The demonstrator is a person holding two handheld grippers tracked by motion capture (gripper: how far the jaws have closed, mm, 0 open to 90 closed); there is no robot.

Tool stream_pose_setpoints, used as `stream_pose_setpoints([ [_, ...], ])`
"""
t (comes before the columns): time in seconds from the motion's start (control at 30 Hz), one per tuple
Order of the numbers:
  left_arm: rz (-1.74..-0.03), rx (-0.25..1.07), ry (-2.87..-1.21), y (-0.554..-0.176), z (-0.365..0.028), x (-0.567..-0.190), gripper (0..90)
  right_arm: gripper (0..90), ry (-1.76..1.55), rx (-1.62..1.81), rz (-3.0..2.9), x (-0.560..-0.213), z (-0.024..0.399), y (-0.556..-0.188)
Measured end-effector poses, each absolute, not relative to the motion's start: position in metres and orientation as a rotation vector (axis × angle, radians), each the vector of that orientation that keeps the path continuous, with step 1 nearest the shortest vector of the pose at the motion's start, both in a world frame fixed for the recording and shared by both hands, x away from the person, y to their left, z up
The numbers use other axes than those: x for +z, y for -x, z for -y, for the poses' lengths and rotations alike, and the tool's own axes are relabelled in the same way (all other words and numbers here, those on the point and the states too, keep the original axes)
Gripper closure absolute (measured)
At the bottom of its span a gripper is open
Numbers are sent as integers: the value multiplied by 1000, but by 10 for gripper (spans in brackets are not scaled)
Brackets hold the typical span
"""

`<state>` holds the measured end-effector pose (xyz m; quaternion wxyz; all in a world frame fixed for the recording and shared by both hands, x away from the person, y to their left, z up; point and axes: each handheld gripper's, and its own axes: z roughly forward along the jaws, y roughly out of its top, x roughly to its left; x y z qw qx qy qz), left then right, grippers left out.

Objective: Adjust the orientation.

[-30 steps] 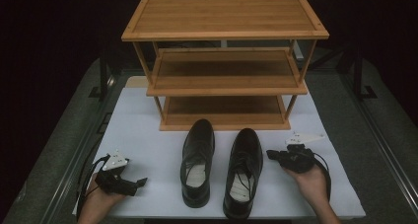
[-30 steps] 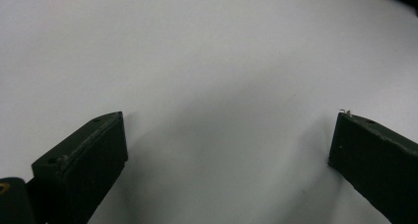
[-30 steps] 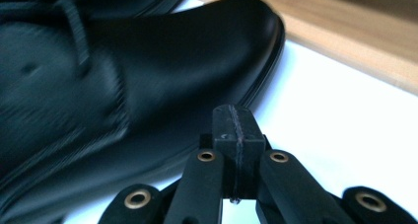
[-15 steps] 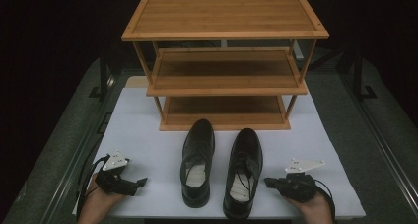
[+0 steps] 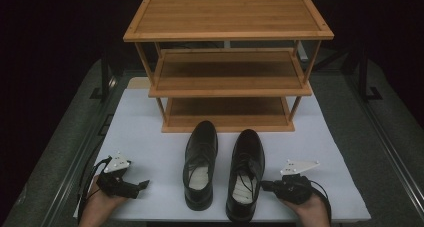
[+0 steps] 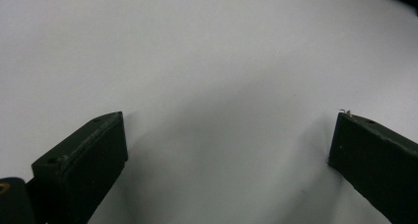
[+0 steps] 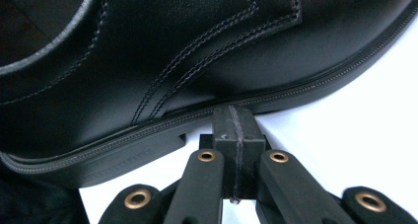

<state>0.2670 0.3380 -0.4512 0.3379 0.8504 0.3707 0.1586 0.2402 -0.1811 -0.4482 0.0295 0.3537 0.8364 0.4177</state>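
Two black leather lace-up shoes stand side by side on the white mat, toes toward the rack: the left shoe (image 5: 201,162) and the right shoe (image 5: 245,172). My right gripper (image 5: 266,185) lies low on the mat at the right shoe's outer side, pointing at it. In the right gripper view that gripper (image 7: 234,123) is shut with nothing between its jaws, its tips right at the sole edge of the shoe (image 7: 197,51) near the heel. My left gripper (image 5: 140,184) rests at the front left, apart from the shoes. In its own view the gripper (image 6: 226,135) is open over bare mat.
A three-shelf wooden rack (image 5: 227,17) stands at the back of the white mat (image 5: 145,132), all shelves bare. Dark grey table surface (image 5: 65,152) borders the mat on both sides. The person's hands come in at the front edge.
The right gripper has come down toward the front edge of the mat and closer to the right shoe's heel side. The left gripper and both shoes have stayed put.
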Motion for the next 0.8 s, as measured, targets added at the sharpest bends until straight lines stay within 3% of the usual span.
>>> stream_pose_setpoints([
  [0.8, -966, 413, -2215, -267, -338, -451, 5, 897, -1042, 1269, -2594, -447, 151, -264],
])
